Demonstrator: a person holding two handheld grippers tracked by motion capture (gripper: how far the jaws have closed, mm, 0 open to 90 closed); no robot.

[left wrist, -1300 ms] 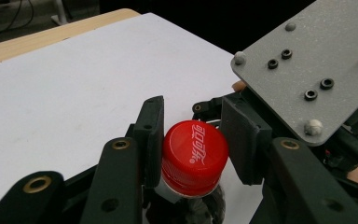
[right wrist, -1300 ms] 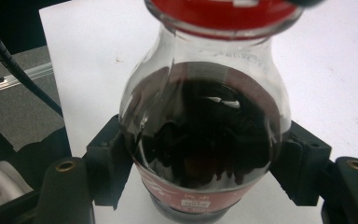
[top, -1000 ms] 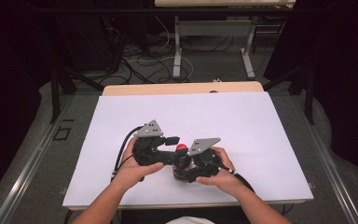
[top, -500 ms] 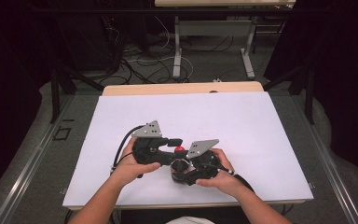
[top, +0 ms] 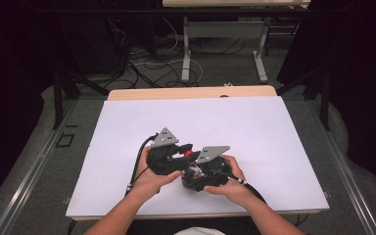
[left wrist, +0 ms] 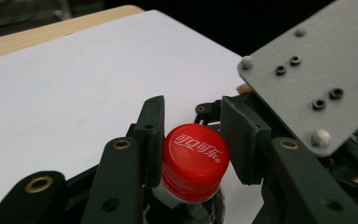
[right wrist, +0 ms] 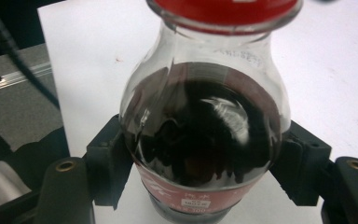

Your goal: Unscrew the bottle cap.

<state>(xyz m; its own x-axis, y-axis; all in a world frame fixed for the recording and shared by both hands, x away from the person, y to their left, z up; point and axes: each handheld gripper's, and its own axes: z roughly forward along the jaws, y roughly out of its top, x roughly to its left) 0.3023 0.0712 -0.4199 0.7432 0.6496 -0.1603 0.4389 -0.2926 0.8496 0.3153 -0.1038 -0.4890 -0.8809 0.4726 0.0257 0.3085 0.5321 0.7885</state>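
Note:
A small glass cola bottle (right wrist: pixel 205 135) with dark liquid and a red label stands upright on the white table (top: pixel 254 127). My right gripper (right wrist: pixel 205 175) is shut on its lower body, a pad pressing each side. The red screw cap (left wrist: pixel 193 158) sits on the neck, seen also as the red cap (top: pixel 188 153) from above. My left gripper (left wrist: pixel 193 116) has just been closing its jaws, and both pads now lie against the cap's sides. In the high view the left gripper (top: pixel 182 149) and right gripper (top: pixel 196 172) meet near the table's front middle.
The grey three-cornered plate (left wrist: pixel 307 79) of the right gripper crowds the right of the left gripper view. A wooden strip (top: pixel 191 92) edges the table's far side. Cables and table legs (top: pixel 186 49) lie on the dark floor beyond.
The left gripper has shifted slightly right toward the bottle top and its jaws have narrowed onto the red cap. The right hand and the bottle have stayed put.

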